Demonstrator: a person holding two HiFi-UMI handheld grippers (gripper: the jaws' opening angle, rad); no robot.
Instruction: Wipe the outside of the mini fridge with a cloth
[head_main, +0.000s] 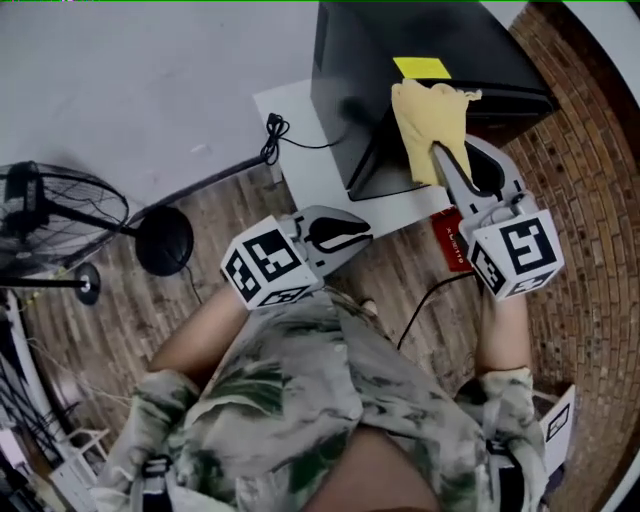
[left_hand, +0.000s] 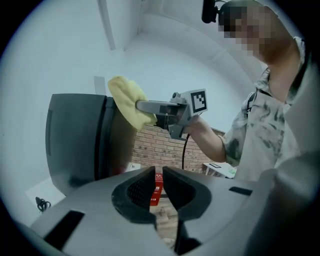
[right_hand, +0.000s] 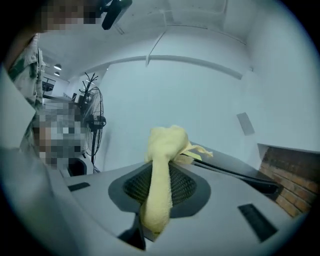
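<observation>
The black mini fridge (head_main: 390, 70) stands on a white base (head_main: 300, 140); the left gripper view shows it too (left_hand: 75, 140). A yellow cloth (head_main: 428, 120) lies against its upper front edge, pinched in my right gripper (head_main: 447, 152), which is shut on it. From the right gripper view the cloth (right_hand: 162, 160) bunches out between the jaws of the right gripper (right_hand: 161, 186), with the fridge top (right_hand: 235, 170) just beyond. My left gripper (head_main: 345, 232) hangs low in front of the fridge, apart from it, with nothing in it. Its jaws stand nearly together around the left gripper's middle (left_hand: 159, 182).
A yellow note (head_main: 422, 67) sits on the fridge top. A standing fan (head_main: 55, 215) and its round foot (head_main: 165, 240) are at the left. A black cable (head_main: 275, 130) trails off the base. A red item (head_main: 452, 240) lies on the brick-pattern floor.
</observation>
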